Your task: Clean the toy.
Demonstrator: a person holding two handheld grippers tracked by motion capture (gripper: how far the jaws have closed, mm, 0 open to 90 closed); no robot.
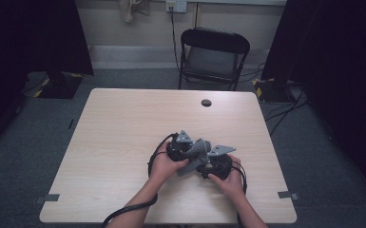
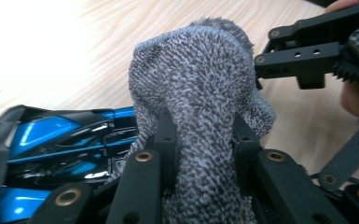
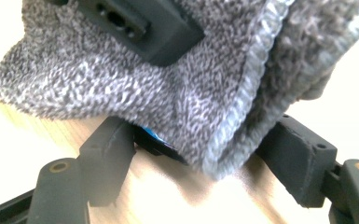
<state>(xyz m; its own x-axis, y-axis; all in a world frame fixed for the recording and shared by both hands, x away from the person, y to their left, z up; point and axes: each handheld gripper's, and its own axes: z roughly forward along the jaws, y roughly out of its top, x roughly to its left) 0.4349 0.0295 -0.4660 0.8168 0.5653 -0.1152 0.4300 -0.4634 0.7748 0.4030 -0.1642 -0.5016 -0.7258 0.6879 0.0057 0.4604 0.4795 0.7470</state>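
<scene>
The grey sock point(image 1: 194, 156) hangs just above the table point(image 1: 123, 133) near its front edge, bunched between the two tools: the left gripper point(image 2: 204, 140) is clamped tight on a fold of it, while the right gripper point(image 3: 205, 154) has its jaws spread wide around the cuff, pads not pressing. To my eye the step is opening or turning the sock. The next move calls for the right jaws to pinch the cuff edge.
</scene>
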